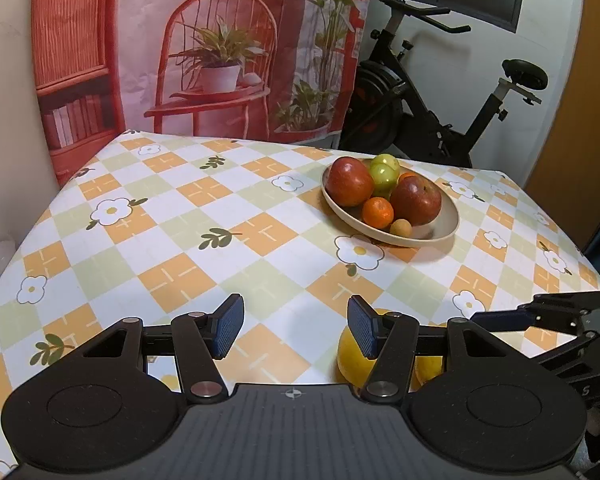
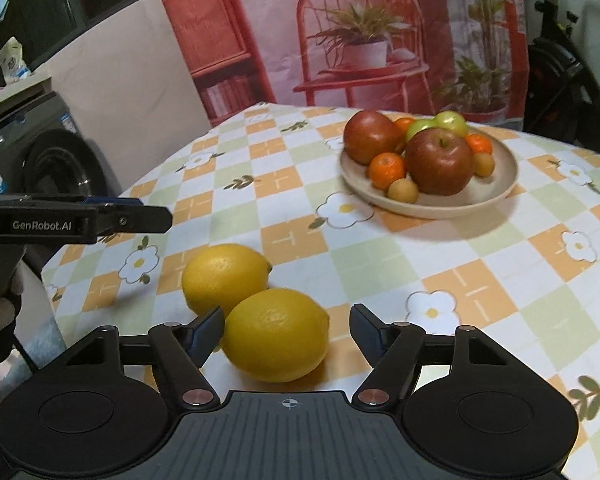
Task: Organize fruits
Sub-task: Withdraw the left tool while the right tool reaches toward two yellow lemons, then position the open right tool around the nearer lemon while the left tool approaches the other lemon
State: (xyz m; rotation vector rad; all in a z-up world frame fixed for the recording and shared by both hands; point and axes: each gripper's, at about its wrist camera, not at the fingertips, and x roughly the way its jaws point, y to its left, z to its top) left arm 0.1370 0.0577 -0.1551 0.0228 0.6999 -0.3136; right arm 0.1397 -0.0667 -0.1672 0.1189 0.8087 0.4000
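Two yellow lemons lie on the checked tablecloth near its front edge. In the right wrist view the nearer lemon (image 2: pixel 275 334) sits between the open fingers of my right gripper (image 2: pixel 287 330), not clamped, and the second lemon (image 2: pixel 224 276) touches it behind and to the left. A beige bowl (image 2: pixel 496 184) farther back holds two red apples (image 2: pixel 439 160), green fruits, oranges and small brown fruits. My left gripper (image 1: pixel 296 326) is open and empty above the cloth; a lemon (image 1: pixel 354 356) shows behind its right finger. The bowl also shows in the left wrist view (image 1: pixel 446 220).
The table (image 1: pixel 180 216) has a flowered, checked cloth. A printed backdrop (image 1: pixel 204 48) hangs behind it. An exercise bike (image 1: pixel 440 112) stands at the back right. A dark appliance (image 2: pixel 40 152) stands left of the table.
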